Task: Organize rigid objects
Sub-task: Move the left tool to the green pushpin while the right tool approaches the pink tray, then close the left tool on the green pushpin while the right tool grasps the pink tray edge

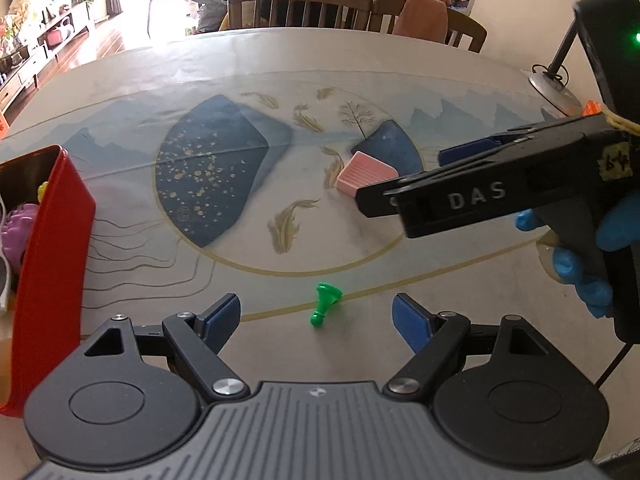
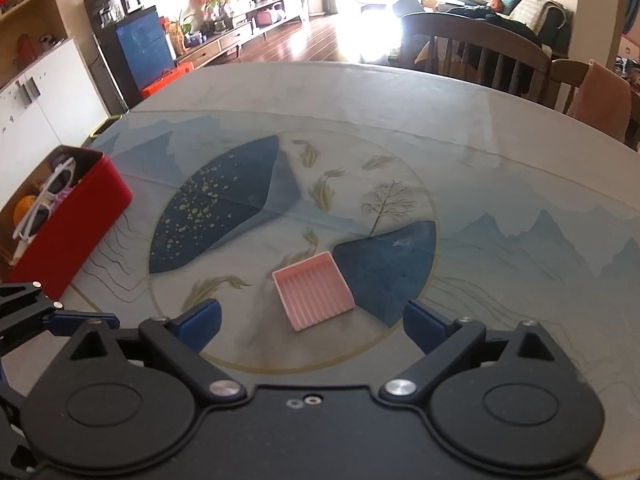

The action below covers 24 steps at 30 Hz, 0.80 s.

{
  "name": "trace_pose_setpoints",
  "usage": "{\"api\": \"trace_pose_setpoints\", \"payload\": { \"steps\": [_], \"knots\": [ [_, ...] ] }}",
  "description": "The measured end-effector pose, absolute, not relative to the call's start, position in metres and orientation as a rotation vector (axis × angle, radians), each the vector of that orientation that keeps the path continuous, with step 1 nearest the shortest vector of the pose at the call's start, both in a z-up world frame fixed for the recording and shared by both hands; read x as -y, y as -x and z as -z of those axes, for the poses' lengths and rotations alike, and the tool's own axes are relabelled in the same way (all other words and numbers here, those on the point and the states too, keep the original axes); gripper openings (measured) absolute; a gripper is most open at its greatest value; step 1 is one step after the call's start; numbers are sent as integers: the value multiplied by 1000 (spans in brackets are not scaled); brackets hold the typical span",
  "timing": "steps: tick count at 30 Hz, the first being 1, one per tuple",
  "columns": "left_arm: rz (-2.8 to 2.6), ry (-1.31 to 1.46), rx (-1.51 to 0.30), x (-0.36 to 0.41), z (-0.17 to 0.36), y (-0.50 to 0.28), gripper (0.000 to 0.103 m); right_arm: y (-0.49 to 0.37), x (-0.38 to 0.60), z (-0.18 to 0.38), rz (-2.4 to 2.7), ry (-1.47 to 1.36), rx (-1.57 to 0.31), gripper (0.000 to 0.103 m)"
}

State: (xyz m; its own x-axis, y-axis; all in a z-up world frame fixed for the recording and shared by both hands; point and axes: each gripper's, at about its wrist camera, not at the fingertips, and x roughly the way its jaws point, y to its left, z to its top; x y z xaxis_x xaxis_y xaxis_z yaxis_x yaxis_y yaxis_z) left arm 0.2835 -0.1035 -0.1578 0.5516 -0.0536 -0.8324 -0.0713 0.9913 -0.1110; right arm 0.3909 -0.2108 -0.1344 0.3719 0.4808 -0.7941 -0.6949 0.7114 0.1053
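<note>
Hovering low with fingers spread, the left gripper (image 1: 317, 318) brackets a small green pawn-shaped piece (image 1: 326, 304) lying tipped on the printed tablecloth (image 1: 400, 60), apparently lined up to pinch it. The right gripper (image 2: 312, 322), likewise spread and empty, faces a ridged pink tray (image 2: 313, 296) of hard plastic. The red box (image 2: 76, 224), already holding sunglasses (image 2: 44, 200), sits well apart at left, seemingly the collecting bin.

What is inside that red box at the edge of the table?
The red box holds white sunglasses on top, with something orange beside them and a purple item and a bit of yellow. Whatever lies deeper is hidden by the walls and these things.
</note>
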Motion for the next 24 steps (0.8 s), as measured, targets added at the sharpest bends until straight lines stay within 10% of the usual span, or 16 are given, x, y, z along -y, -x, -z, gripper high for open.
{"api": "trace_pose_setpoints", "payload": {
  "steps": [24],
  "knots": [
    [-13, 33, -993, 123, 165, -294, 15, -397, 197, 148, -778, 369, -869, 44]
  ]
}}
